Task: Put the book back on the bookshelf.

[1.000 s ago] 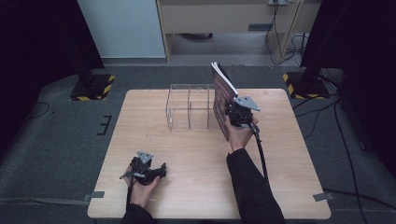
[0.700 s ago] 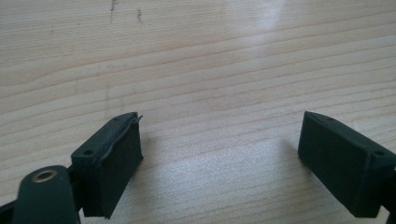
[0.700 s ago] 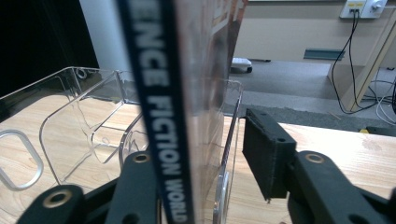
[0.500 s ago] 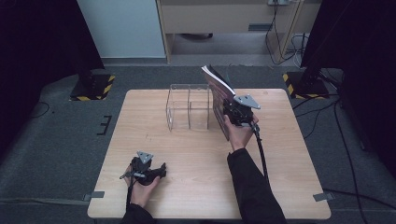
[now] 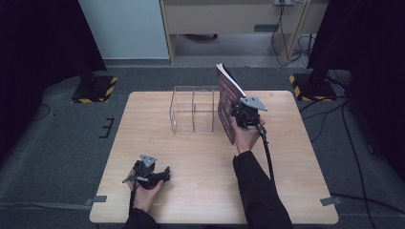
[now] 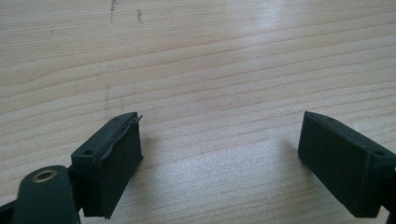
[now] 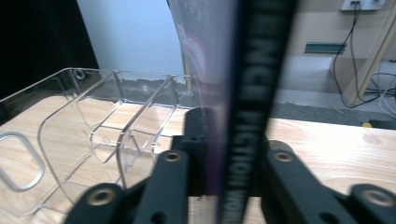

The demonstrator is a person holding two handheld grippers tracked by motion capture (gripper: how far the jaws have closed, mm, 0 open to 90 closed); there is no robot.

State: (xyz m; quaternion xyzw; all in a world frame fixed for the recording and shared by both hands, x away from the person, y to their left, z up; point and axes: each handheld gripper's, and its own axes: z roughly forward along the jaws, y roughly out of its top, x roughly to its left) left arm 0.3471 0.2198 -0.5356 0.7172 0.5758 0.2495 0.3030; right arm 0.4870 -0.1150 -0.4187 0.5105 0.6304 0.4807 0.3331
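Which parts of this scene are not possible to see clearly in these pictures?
- Book cover, high view: too small to read.
- Book spine lettering, right gripper view: blurred, cut off at top and bottom.
- Clear rack right side, high view: hidden behind the book.
- Right hand-held gripper pads, high view: hidden by its body and grey plate.

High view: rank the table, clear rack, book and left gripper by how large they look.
1. table
2. clear rack
3. book, though raised toward the camera and seen partly edge-on, so unsure against the rack
4. left gripper
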